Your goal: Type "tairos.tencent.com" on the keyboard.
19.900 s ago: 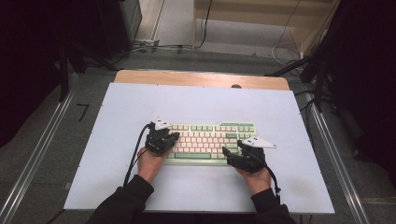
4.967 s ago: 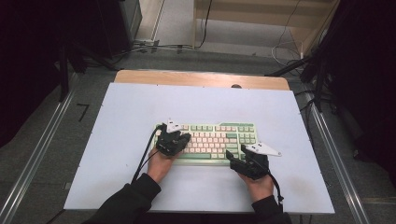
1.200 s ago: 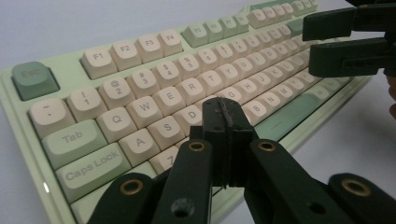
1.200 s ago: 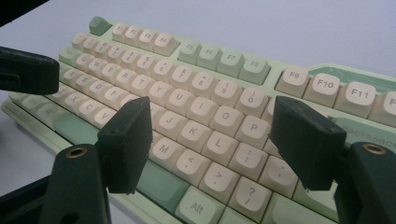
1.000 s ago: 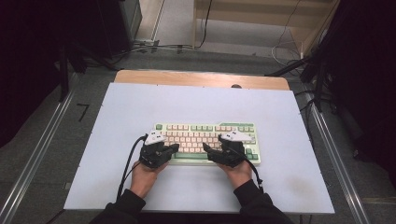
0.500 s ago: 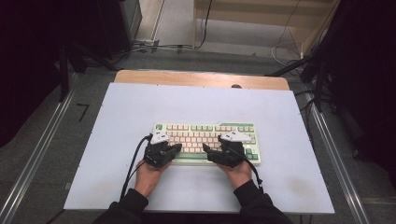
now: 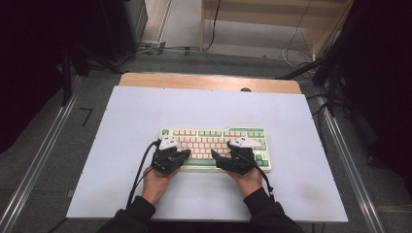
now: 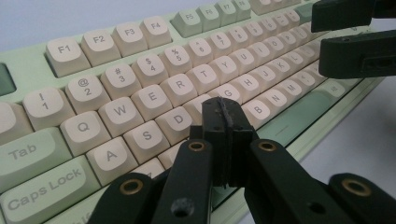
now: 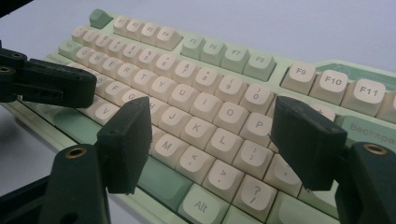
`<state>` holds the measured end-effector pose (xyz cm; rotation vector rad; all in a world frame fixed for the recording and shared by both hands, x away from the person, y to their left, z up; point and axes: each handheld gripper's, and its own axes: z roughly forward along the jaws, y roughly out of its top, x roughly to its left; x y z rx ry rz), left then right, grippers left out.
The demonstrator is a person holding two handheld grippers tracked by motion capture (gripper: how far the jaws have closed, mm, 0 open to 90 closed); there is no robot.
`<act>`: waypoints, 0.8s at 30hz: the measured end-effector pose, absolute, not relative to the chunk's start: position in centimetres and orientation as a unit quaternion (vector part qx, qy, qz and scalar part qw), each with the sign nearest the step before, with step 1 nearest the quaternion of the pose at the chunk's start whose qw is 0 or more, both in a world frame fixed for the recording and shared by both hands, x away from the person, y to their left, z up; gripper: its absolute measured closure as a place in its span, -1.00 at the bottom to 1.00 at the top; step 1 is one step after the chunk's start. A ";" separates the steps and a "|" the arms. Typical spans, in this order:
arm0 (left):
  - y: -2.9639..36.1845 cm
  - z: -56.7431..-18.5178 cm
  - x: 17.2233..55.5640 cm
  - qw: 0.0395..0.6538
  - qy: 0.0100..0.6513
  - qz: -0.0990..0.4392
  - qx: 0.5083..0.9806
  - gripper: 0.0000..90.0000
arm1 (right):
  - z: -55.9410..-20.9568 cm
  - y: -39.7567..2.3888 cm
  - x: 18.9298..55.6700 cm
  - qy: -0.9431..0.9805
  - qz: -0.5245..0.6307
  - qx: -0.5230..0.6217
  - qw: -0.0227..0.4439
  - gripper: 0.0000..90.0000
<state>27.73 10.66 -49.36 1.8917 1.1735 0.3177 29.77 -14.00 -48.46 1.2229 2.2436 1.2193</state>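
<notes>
A pale green keyboard (image 7: 214, 141) with cream keys lies on the white tabletop (image 7: 145, 111). My left gripper (image 7: 183, 155) is shut with nothing held. In the left gripper view its joined tips (image 8: 226, 114) hover just above the F and G keys. My right gripper (image 7: 219, 158) stands open over the keyboard's front right half. In the right gripper view the K, L and M keys lie between its pads (image 9: 126, 144), and nothing is gripped. Both grippers point inward toward each other, a short gap apart. The right gripper's jaws appear at the top right of the left gripper view.
A wooden strip (image 7: 209, 81) runs along the table's far edge. Metal rails (image 7: 43, 160) flank both sides. A black cable (image 7: 138, 172) trails from the left gripper toward the front edge. Bare white surface surrounds the keyboard on every side.
Since five seconds ago the right gripper has come left from the keyboard's right end to its front middle. Over the last second the left gripper edged slightly right; the right one stayed put.
</notes>
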 end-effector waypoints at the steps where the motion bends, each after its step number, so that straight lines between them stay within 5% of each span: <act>1: 10.7 -49.4 27.7 0.431 0.471 0.128 0.759 1.00 | -48.5 -14.0 29.8 0.783 0.425 0.427 0.155 -0.39; 21: 10.6 -49.5 27.8 0.423 0.471 0.129 0.763 1.00 | -48.5 -14.4 29.7 0.782 0.423 0.430 0.157 -0.39; 24: 10.7 -49.2 27.7 0.437 0.471 0.126 0.756 0.78 | -48.4 -14.5 29.6 0.780 0.425 0.431 0.159 -0.38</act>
